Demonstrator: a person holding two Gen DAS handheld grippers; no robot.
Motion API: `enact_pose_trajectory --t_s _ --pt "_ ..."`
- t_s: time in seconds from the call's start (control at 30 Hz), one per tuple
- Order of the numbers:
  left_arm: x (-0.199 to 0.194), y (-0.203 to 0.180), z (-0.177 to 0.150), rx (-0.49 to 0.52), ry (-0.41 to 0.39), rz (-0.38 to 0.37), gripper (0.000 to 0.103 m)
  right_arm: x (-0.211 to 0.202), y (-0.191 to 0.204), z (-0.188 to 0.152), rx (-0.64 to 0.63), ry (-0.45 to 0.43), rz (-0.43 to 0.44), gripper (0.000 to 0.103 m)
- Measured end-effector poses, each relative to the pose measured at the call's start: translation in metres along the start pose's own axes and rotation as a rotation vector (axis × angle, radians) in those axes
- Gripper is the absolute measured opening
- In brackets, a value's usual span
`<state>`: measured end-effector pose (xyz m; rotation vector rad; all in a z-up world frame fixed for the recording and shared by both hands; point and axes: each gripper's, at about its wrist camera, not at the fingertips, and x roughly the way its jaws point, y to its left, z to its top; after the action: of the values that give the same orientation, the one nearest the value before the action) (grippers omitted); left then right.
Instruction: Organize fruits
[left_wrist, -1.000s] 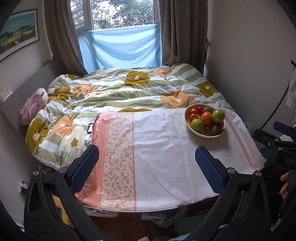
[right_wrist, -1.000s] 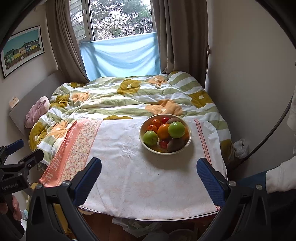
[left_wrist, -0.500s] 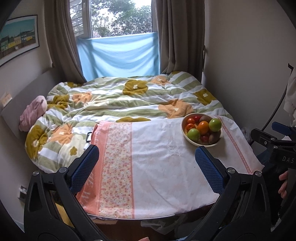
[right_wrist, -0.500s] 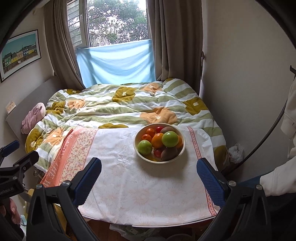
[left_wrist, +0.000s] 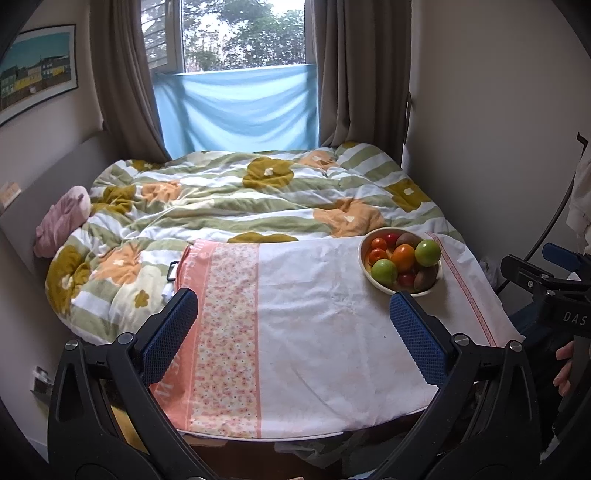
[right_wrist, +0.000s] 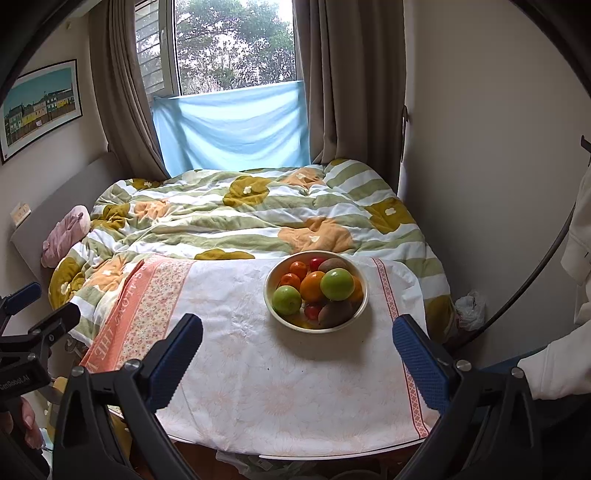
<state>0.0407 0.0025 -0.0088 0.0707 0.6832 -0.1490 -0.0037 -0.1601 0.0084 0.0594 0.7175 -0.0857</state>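
Nearest the cameras, the left gripper (left_wrist: 291, 332) hung with its blue-padded fingers (left_wrist: 170, 334) spread wide and holding nothing, above the near edge of a round table (left_wrist: 295, 435) covered by a white cloth (left_wrist: 325, 325) with a pink floral band down its left side. The right gripper (right_wrist: 295, 354) was likewise wide apart and empty, poised over the near part of the same cloth, and from its view the left gripper's body showed at the lower left edge. Farther back on the cloth, toward the table's right side and well apart from both grippers, sat the cream fruit bowl (right_wrist: 354, 314). It held two green apples (right_wrist: 337, 283), one lying high on the heap and the other at the front left, an orange (right_wrist: 312, 284) between them, smaller tangerines (right_wrist: 297, 268) behind, a red fruit (right_wrist: 316, 263) at the back, and brown kiwis (right_wrist: 335, 313) at the front and rear. Just beyond the table lay a bed with a rumpled green-striped floral duvet (right_wrist: 240, 221), a pink bundle (right_wrist: 66, 234) at its left. Farthest off, a blue sheet (right_wrist: 232, 129) hung across the lower window between brown curtains (right_wrist: 340, 81), and a framed picture (right_wrist: 40, 105) hung on the left wall.
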Motion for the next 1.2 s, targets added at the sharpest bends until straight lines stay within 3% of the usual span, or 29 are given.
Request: enact_pose_trajectory --t_s 0.97,1.2 --pt "0.006 -0.004 0.003 -0.025 0.004 -0.013 0.103 0.006 -0.003 0.009 -0.001 -0.005 -0.005 0.103" --pt "0.000 -0.010 0.003 -0.007 -0.024 0.028 0.103 0.010 -0.003 0.013 -0.004 -0.007 -0.002 0.103"
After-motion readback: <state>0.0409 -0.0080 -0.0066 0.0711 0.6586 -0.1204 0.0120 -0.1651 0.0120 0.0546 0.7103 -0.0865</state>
